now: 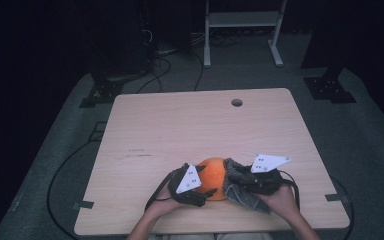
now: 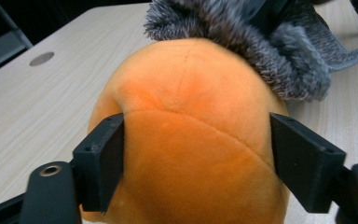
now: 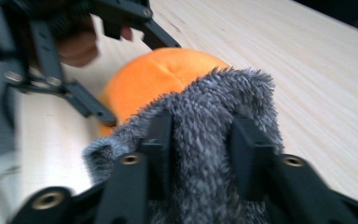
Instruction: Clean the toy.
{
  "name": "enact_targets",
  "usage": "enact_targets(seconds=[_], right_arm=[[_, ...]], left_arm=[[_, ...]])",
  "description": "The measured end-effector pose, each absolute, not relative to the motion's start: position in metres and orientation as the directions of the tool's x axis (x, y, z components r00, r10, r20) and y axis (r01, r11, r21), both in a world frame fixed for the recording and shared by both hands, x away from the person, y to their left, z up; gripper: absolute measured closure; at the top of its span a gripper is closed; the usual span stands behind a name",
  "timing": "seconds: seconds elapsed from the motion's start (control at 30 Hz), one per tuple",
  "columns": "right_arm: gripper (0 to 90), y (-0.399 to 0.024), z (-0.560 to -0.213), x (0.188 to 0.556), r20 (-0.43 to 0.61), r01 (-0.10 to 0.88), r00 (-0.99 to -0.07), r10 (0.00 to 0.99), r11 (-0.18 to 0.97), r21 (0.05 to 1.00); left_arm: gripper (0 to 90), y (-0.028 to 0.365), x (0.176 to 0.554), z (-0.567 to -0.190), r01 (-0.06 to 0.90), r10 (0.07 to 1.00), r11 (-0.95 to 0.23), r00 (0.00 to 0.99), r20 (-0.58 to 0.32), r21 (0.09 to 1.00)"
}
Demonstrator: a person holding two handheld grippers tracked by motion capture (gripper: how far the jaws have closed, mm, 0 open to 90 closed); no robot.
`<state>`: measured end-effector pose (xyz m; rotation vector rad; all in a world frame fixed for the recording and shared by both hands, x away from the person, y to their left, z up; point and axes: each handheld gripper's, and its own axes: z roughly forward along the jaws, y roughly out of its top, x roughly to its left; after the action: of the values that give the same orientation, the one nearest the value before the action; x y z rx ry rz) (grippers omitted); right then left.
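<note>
- The orange plush [image 1: 214, 176] sits on the counter [image 1: 180, 130] near my edge, between my two hands.
- My left tongs [image 2: 196, 158] straddle the plush, one jaw on each flank. The left jaw is against the fabric; on the right I can't tell whether the pad is pressing or only touching. I read it as a loose brace, not a real clench.
- My right tongs [image 3: 200, 154] are clenched on a fold of the grey cloth [image 3: 205, 116], which is draped against the top of the plush on its right side.
- The step in hand looks like wiping the plush with the cloth while the left side steadies it.
- To do it well, I'd firm up the left hold first, so the plush does not roll or slide when the cloth drags over it.
- I'd keep the strokes short and follow the curve of the dome, pressing lightly; the plush will dent under force.
- I'd keep the cloth bunched between the right jaws so no black edge scrapes the fabric.
</note>
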<state>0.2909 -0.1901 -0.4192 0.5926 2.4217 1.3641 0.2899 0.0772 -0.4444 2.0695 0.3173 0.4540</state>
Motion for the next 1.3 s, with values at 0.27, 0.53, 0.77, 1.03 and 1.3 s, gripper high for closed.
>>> enact_targets(seconds=[0.27,0.53,0.77,1.03,1.3], right_arm=[[75.6,-0.21,-0.431,0.297,-0.055,0.297,-0.817,0.574,0.502,0.812],[75.6,-0.205,-0.412,0.293,0.018,0.257,-0.85,0.527,0.385,0.886],[75.5,-0.221,-0.436,0.305,0.049,0.37,-0.805,0.591,0.435,0.821],[75.3,-0.215,-0.412,0.295,0.046,0.265,-0.855,0.517,0.358,0.895],[75.3,-0.216,-0.431,0.298,0.075,0.311,-0.851,0.52,0.382,0.87]], left_arm=[[19.9,0.079,0.29,-0.445,0.045,0.395,-0.5,0.9,0.182,0.865],[22.7,0.074,0.286,-0.445,-0.008,0.361,-0.513,0.905,0.225,0.858],[22.9,0.079,0.288,-0.446,0.017,0.369,-0.5,0.909,0.195,0.866],[17.9,0.072,0.285,-0.441,-0.009,0.35,-0.49,0.914,0.207,0.871],[3.2,0.082,0.306,-0.444,0.244,0.451,-0.399,0.892,-0.043,0.884]])
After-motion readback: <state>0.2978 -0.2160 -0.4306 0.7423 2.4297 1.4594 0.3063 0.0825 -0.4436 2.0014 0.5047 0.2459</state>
